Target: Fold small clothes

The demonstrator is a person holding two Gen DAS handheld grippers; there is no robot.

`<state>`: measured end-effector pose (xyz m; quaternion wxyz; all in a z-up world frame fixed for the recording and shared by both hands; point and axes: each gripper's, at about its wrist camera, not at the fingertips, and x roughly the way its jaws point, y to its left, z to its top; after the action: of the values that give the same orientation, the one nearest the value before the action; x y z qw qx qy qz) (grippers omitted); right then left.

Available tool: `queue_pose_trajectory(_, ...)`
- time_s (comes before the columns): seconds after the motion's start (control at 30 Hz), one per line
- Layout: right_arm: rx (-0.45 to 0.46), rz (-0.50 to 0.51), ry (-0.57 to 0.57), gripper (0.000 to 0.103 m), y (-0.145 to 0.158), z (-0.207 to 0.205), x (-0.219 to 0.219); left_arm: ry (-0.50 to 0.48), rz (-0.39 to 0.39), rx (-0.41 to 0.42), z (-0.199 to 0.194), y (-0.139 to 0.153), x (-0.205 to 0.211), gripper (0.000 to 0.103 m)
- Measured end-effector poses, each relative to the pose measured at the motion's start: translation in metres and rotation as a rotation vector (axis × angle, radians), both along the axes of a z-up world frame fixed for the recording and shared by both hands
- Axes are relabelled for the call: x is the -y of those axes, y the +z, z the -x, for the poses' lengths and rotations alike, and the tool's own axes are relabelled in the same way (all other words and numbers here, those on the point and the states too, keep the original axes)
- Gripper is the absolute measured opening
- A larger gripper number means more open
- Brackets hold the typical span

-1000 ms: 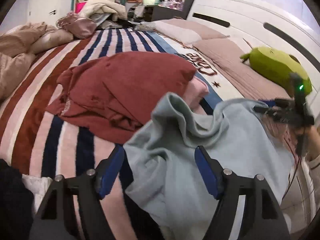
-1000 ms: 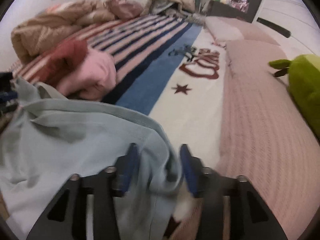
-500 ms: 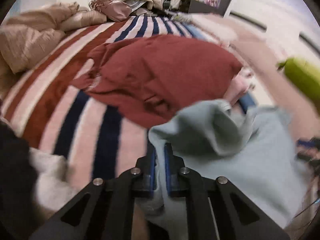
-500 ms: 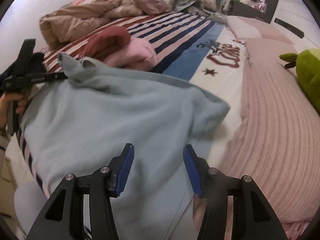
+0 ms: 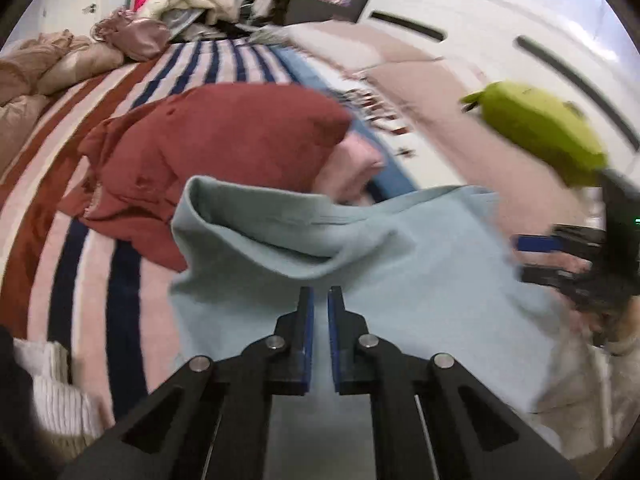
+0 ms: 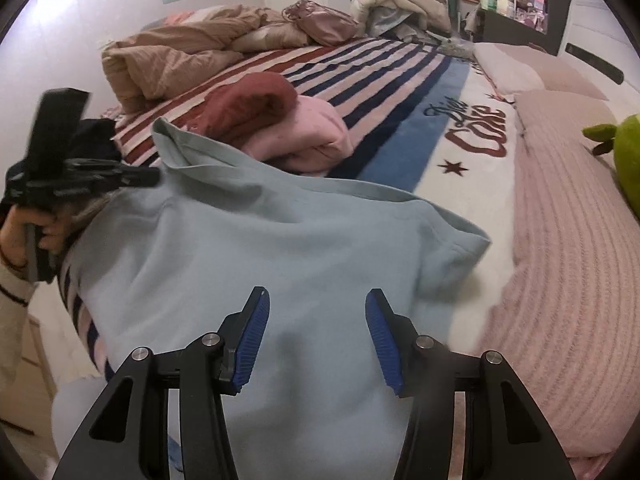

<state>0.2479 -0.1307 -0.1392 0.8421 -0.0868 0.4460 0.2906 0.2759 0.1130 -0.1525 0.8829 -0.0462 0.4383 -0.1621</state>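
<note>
Garment (image 6: 256,248) — pale blue, soft, rumpled — lies spread on bed (image 6: 560,240).

Pale blue garment (image 6: 256,248): soft matt fleece. Striped blanket (image 6: 360,64): fuzzy plush. Pink bedspread (image 6: 568,248): ribbed knit.

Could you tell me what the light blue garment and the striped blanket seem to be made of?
The blue garment looks like soft matte knit, perhaps cotton fleece: it drapes in rounded folds and has a stitched hem. The striped blanket looks like plush pile, probably synthetic: its surface is fuzzy and its stripe edges are soft.
</note>
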Motion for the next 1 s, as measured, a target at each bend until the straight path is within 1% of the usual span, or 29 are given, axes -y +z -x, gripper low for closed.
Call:
queue_pose_trajectory(0.03, -0.005, -0.003, 0.0, 0.045, -0.001, 0.0, -0.002, 0.042, -0.011, 0.017, -0.007, -0.002, -0.004, 0.006)
queue_pose_trajectory(0.07, -0.012, -0.007, 0.0, 0.045, -0.002, 0.0, -0.003, 0.129, -0.012, 0.051, -0.014, -0.002, -0.014, 0.006)
queue_pose_trajectory(0.1, -0.017, -0.007, -0.004, 0.045, -0.004, 0.0, -0.002, 0.18, -0.004, 0.067, -0.016, 0.0, -0.019, 0.007)
queue_pose_trajectory(0.13, -0.019, -0.005, -0.01, 0.045, -0.004, 0.001, -0.001, 0.248, 0.024, 0.082, -0.018, 0.001, -0.032, 0.007)
queue_pose_trajectory(0.2, -0.02, -0.007, -0.023, 0.045, -0.002, 0.007, 0.008, 0.294, 0.058, 0.07, -0.017, 0.001, -0.047, 0.008)
queue_pose_trajectory(0.27, -0.022, -0.013, -0.038, 0.045, 0.001, 0.015, 0.018, 0.285, 0.058, 0.062, 0.0, 0.004, -0.054, 0.019)
queue_pose_trajectory(0.3, -0.022, -0.019, -0.049, 0.045, 0.003, 0.021, 0.025, 0.279, 0.048, 0.074, 0.015, 0.008, -0.054, 0.032)
queue_pose_trajectory(0.33, -0.026, -0.032, -0.057, 0.045, 0.005, 0.028, 0.033, 0.269, 0.046, 0.087, 0.033, 0.012, -0.054, 0.048)
queue_pose_trajectory(0.4, -0.052, -0.082, -0.077, 0.048, 0.006, 0.044, 0.05, 0.233, 0.062, 0.093, 0.066, 0.016, -0.05, 0.061)
queue_pose_trajectory(0.43, -0.069, -0.107, -0.087, 0.053, 0.006, 0.051, 0.057, 0.215, 0.078, 0.094, 0.079, 0.016, -0.048, 0.065)
queue_pose_trajectory(0.47, -0.091, -0.142, -0.102, 0.059, 0.003, 0.063, 0.065, 0.199, 0.102, 0.088, 0.102, 0.015, -0.048, 0.067)
queue_pose_trajectory(0.53, -0.129, -0.201, -0.123, 0.064, -0.004, 0.083, 0.079, 0.181, 0.145, 0.08, 0.126, 0.011, -0.048, 0.077)
queue_pose_trajectory(0.57, -0.143, -0.222, -0.131, 0.07, -0.007, 0.09, 0.084, 0.155, 0.18, 0.061, 0.14, 0.005, -0.047, 0.077)
queue_pose_trajectory(0.63, -0.198, -0.28, -0.169, 0.078, -0.021, 0.108, 0.098, 0.111, 0.226, 0.015, 0.159, -0.005, -0.044, 0.077)
queue_pose_trajectory(0.7, -0.262, -0.339, -0.203, 0.078, -0.039, 0.12, 0.105, 0.086, 0.267, -0.011, 0.178, -0.017, -0.039, 0.077)
queue_pose_trajectory(0.73, -0.294, -0.377, -0.199, 0.079, -0.048, 0.125, 0.107, 0.075, 0.298, -0.027, 0.182, -0.024, -0.037, 0.077)
queue_pose_trajectory(0.77, -0.312, -0.425, -0.186, 0.082, -0.056, 0.128, 0.107, 0.074, 0.322, -0.038, 0.183, -0.028, -0.035, 0.077)
queue_pose_trajectory(0.8, -0.305, -0.456, -0.181, 0.085, -0.059, 0.129, 0.105, 0.075, 0.357, -0.048, 0.182, -0.033, -0.034, 0.077)
queue_pose_trajectory(0.83, -0.291, -0.483, -0.18, 0.088, -0.06, 0.129, 0.103, 0.078, 0.408, -0.05, 0.179, -0.035, -0.033, 0.077)
queue_pose_trajectory(0.87, -0.289, -0.507, -0.179, 0.088, -0.06, 0.127, 0.101, 0.094, 0.505, -0.045, 0.174, -0.041, -0.036, 0.077)
queue_pose_trajectory(0.93, -0.288, -0.559, -0.197, 0.088, -0.06, 0.117, 0.095, 0.135, 0.6, -0.051, 0.162, -0.051, -0.038, 0.077)
queue_pose_trajectory(1.0, -0.277, -0.563, -0.217, 0.087, -0.059, 0.106, 0.086, 0.169, 0.608, -0.025, 0.153, -0.051, -0.035, 0.077)
